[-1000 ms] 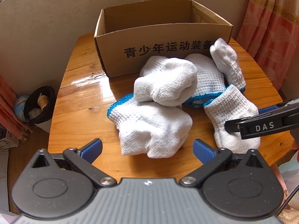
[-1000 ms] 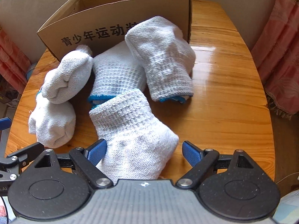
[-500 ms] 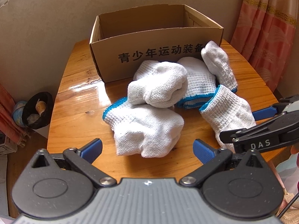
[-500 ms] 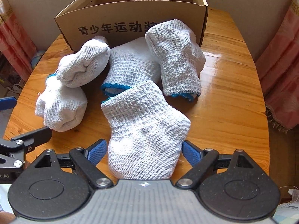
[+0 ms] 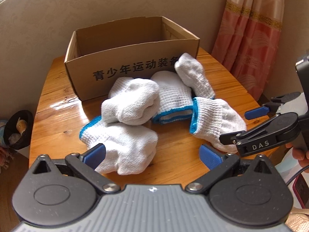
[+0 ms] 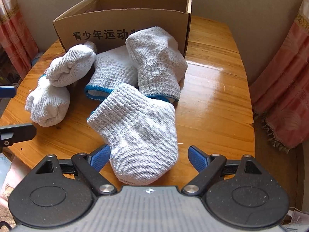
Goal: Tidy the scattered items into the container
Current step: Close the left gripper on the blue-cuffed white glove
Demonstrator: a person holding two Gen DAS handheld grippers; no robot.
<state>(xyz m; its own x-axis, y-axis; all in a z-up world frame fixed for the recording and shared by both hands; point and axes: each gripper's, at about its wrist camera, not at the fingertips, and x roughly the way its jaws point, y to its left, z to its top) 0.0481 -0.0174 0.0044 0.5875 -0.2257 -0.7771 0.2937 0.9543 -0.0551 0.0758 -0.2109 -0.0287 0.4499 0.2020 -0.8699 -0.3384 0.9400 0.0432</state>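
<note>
White knitted gloves with blue cuffs lie in a loose heap on the wooden tabletop (image 5: 58,96), and I have both tools low over its near edge. My left gripper (image 5: 152,152) has its jaws spread wide and holds nothing; the nearest left glove (image 5: 123,147) lies between its blue pads, and the left pad looks to be at the cloth, but I cannot tell if it really touches. My right gripper (image 6: 148,154) is also spread wide and empty, with the nearest right glove (image 6: 139,133) lying between its fingers, its ribbed cuff pointing away from me. In the left view I see this same glove near the right edge of the tabletop, with the right tool beside it.

Farther in, toward the middle of the tabletop, a rolled glove (image 5: 131,102) rests on top of the nearest left one. Just beside it lies a flat glove (image 6: 114,73) with its blue cuff open toward me. Behind this, one more glove (image 6: 156,61) leans against the front wall of the cardboard box (image 6: 123,21).

This box stands at the far edge of the tabletop, open on top, with dark Chinese characters printed on its front. As far as I can see inside, no glove is in it. Pink curtains (image 5: 251,29) hang at the right, beyond the tabletop.
</note>
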